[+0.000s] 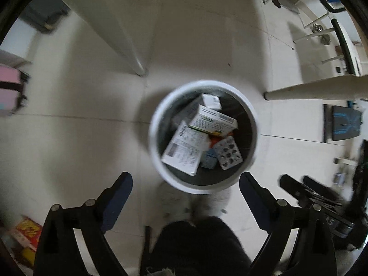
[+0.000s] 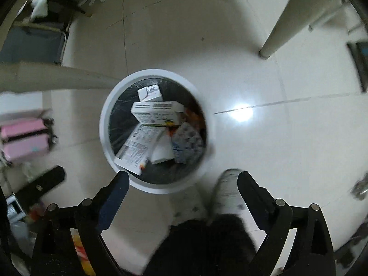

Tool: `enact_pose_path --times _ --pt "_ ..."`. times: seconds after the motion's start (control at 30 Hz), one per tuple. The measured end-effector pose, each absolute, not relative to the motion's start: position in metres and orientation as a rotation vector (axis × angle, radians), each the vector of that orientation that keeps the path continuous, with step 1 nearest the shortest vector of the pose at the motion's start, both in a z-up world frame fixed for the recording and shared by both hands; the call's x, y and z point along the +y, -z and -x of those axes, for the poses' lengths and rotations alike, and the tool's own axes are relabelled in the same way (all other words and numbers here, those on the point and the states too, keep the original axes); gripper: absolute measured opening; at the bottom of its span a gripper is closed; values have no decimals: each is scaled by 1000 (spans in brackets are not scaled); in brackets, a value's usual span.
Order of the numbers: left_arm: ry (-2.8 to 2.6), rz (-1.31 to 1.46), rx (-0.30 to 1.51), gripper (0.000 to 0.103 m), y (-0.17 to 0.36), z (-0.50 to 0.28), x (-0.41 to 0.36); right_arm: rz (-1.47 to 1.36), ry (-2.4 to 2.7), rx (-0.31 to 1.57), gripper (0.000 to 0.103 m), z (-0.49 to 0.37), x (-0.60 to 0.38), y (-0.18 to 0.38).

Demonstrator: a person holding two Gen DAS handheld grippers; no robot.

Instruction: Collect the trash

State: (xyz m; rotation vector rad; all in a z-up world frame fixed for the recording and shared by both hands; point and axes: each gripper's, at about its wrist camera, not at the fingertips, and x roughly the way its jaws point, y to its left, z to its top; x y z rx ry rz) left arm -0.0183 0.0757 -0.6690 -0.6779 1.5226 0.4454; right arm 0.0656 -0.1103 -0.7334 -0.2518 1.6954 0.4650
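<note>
Trash bin (image 1: pixel 202 187) on the floor lies straight ahead of the left gripper (image 1: pixel 185 185), boxes (image 1: pixel 184 148) and a blister pack (image 1: pixel 228 153) inside; jaws spread, holding nothing. Right wrist view: the bin (image 2: pixel 104 124) sits ahead and left of the released, empty right gripper (image 2: pixel 183 184), whose left finger (image 2: pixel 119 184) overlaps the rim

The floor (image 1: pixel 207 34) is laid in large pale cream tiles with thin dark grout lines, glossy enough that a bright light glare (image 2: pixel 241 114) sits right of centre in the right wrist view. A cream table leg (image 1: pixel 135 53) comes down at upper centre-left of the left wrist view, and another (image 1: pixel 306 89) lies across the right. White chair frames (image 1: pixel 315 27) stand at upper right. A pink case (image 1: pixel 10 85) sits at the left edge, a grey cabinet (image 1: pixel 43 16) at upper left, and a dark mat with blue markings (image 1: pixel 342 126) at the right.
</note>
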Motion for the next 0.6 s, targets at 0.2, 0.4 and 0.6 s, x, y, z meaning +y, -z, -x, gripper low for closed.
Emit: enact_pose_path --times 0.2,0.4,0.6 --pt "-507 589 1466 95 581 33 63 380 -469 1602 97 -57 -109 657" --pt "-502 582 1419 95 485 48 47 401 -487 1563 98 -44 -115 554" --pt "-480 538 1385 95 394 68 28 393 -525 1522 98 -28 -130 441"
